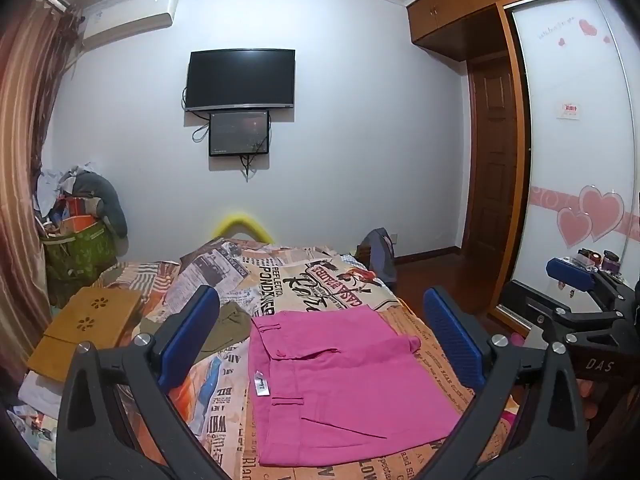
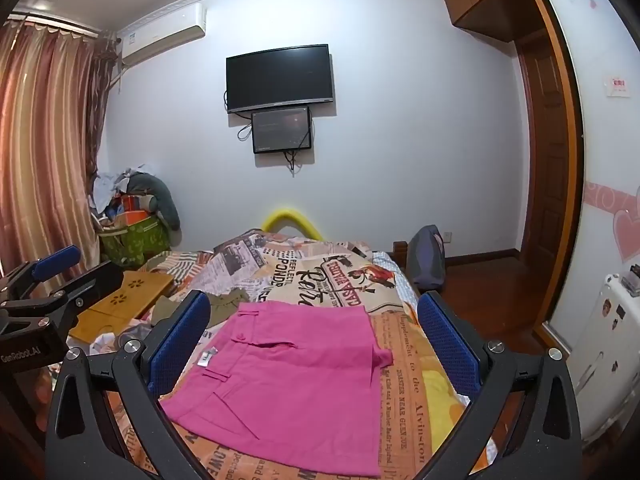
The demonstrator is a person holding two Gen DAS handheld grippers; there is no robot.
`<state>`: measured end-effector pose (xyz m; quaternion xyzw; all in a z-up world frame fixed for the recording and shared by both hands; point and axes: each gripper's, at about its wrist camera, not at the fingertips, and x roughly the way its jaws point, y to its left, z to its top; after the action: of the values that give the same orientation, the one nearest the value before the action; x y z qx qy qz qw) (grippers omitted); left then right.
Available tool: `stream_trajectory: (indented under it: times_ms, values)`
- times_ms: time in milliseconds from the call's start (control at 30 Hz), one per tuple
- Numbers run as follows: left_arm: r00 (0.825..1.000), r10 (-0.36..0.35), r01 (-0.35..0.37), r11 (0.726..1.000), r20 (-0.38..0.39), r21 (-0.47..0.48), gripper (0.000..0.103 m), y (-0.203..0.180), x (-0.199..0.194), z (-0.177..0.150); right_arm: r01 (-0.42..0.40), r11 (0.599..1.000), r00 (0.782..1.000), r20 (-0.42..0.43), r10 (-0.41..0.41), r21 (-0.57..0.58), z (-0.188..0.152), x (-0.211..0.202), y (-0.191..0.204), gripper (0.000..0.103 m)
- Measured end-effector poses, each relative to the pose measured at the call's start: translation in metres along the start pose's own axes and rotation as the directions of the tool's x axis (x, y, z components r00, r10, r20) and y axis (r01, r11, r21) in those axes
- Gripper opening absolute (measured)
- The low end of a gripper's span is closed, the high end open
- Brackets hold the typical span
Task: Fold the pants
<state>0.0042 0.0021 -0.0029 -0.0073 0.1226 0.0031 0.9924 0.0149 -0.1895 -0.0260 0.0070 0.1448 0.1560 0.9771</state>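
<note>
Pink pants (image 1: pixel 340 380) lie folded into a flat rectangle on the printed bedspread (image 1: pixel 304 280), waistband and white label to the left. My left gripper (image 1: pixel 320 336) hovers above them, open, blue pads wide apart, nothing between them. In the right wrist view the same pink pants (image 2: pixel 288 376) lie under my right gripper (image 2: pixel 314 334), which is also open and empty. The right gripper (image 1: pixel 576 280) shows at the right edge of the left wrist view, and the left gripper (image 2: pixel 52 268) at the left edge of the right wrist view.
An olive garment (image 1: pixel 228 328) lies crumpled left of the pants. A wooden lap table (image 1: pixel 88 328) rests on the bed's left side. A wardrobe (image 1: pixel 568 140) and a door stand to the right; a pile of bags (image 1: pixel 80 232) fills the far left corner. A television (image 1: pixel 240 80) hangs on the wall.
</note>
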Motion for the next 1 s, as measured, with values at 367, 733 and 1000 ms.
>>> stream_trajectory:
  times_ms: [367,733,1000]
  values:
    - [1.0,-0.006,0.006,1.0,-0.001,-0.004,0.103,-0.0008,-0.0017,0.0004,0.004,1.0,1.0,-0.002,-0.004,-0.002,-0.0003,0.001,0.0018,0.103]
    - [1.0,-0.007,0.007,1.0,-0.006,0.0,0.103,-0.0009,-0.0002,0.0006,0.006,1.0,1.0,-0.003,-0.006,-0.001,-0.0011,0.0026,-0.0045,0.103]
    - [1.0,-0.007,0.007,1.0,-0.003,0.002,0.103,-0.0009,-0.0002,0.0012,0.004,1.0,1.0,-0.001,-0.004,-0.002,-0.0038,0.0049,0.0015,0.103]
